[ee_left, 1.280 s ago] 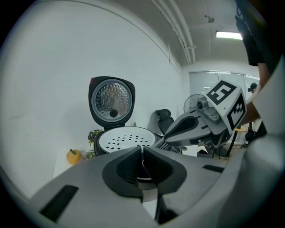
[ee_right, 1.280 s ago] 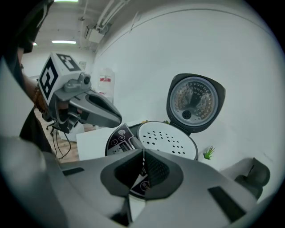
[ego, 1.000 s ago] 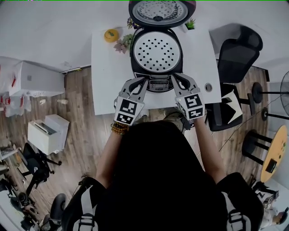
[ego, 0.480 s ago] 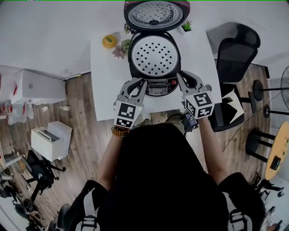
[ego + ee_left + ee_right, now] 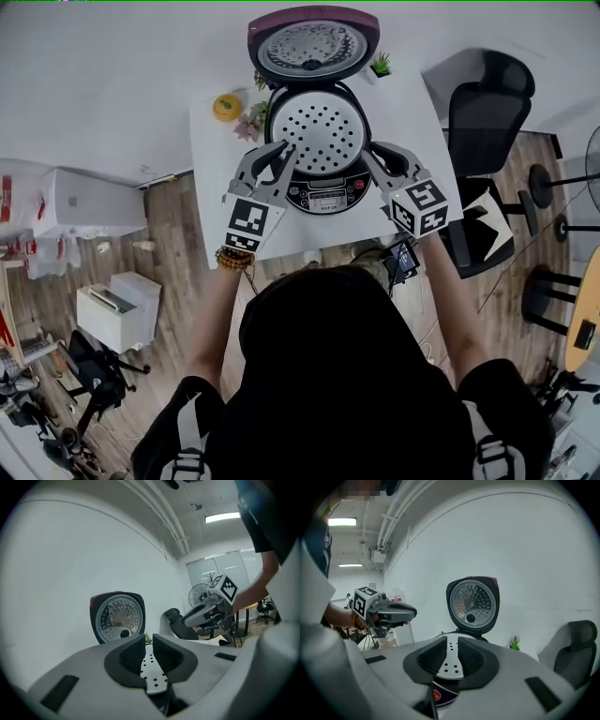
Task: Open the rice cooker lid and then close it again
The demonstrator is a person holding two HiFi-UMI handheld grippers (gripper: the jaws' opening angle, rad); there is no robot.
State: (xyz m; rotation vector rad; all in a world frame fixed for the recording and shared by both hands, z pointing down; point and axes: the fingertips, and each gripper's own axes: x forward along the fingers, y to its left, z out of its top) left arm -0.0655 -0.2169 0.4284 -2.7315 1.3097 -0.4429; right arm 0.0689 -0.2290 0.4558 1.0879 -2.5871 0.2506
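Note:
The rice cooker (image 5: 324, 192) stands on the white table (image 5: 217, 187) with its lid (image 5: 313, 42) swung fully up at the back. A perforated silver plate (image 5: 317, 131) covers the pot. My left gripper (image 5: 274, 155) hovers at the cooker's left rim and my right gripper (image 5: 380, 155) at its right rim; neither touches it. In the left gripper view the left gripper (image 5: 149, 649) shows a narrow gap with nothing in it, the lid (image 5: 117, 618) beyond. The right gripper (image 5: 453, 654) has just been opening its jaws, and nothing lies between them; the raised lid (image 5: 472, 604) is ahead.
A yellow object (image 5: 225, 106) and small plants (image 5: 251, 117) (image 5: 380, 66) sit at the table's back. A black office chair (image 5: 487, 112) stands to the right, a white cabinet (image 5: 84, 202) on the floor to the left. A wall is close behind the lid.
Both grippers have risen and moved from the cooker's front panel to either side of the open pot. The lid has stayed up.

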